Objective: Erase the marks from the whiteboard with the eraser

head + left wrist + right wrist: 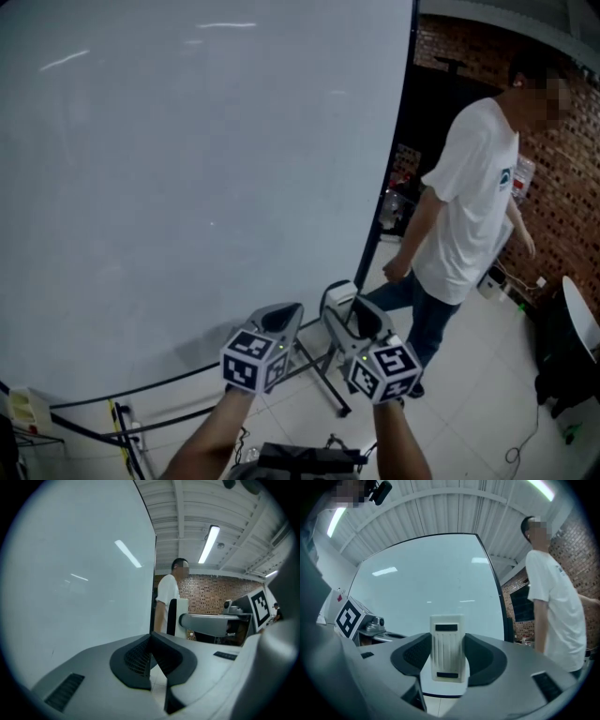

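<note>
The big whiteboard fills the left of the head view, and I see no marks on it. My right gripper is shut on a white eraser, held upright between the dark pads, a little off the board's lower right corner. The eraser shows as a white block at the jaw tips in the head view. My left gripper sits beside it, shut with its pads touching and nothing between them. The board lies ahead in the right gripper view and along the left of the left gripper view.
A person in a white T-shirt stands just right of the board on the tiled floor. The board's black stand legs spread below my grippers. A brick wall runs at the right, and a dark chair stands by it.
</note>
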`<state>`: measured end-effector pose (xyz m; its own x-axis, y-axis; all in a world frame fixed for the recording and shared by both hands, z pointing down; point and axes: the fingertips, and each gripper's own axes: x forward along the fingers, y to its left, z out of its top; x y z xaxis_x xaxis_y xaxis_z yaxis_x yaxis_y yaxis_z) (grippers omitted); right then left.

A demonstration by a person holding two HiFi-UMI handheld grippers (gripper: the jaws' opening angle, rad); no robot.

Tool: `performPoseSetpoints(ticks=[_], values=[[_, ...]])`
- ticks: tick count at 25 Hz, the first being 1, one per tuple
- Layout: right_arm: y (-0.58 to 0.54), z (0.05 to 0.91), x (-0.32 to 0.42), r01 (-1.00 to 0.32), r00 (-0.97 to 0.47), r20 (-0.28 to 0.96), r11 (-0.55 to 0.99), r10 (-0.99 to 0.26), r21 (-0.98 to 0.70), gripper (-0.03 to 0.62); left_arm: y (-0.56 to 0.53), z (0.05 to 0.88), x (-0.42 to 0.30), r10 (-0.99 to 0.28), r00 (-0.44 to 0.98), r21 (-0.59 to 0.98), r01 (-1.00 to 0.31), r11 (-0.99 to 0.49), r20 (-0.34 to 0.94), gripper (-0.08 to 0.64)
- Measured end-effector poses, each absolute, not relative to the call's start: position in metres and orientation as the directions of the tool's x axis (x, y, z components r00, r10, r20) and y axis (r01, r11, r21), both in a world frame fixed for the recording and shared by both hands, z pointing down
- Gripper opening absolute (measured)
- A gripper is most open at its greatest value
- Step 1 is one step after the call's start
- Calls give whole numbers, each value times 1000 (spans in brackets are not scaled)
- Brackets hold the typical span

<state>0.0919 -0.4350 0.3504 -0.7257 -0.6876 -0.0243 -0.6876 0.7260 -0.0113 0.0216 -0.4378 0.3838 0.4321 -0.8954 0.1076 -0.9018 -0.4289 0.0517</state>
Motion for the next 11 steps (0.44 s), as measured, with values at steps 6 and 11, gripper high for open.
performPoseSetpoints(ticks=[6, 11], values=[[-436, 352, 91, -687, -726, -19, 727, -687, -9, 229, -438, 385, 22, -894, 435, 53, -900, -432, 108, -6], [-436, 350, 89, -682, -731, -19, 732, -682, -7, 229, -437, 384, 22, -894, 434, 54, -901, -431, 110, -6]])
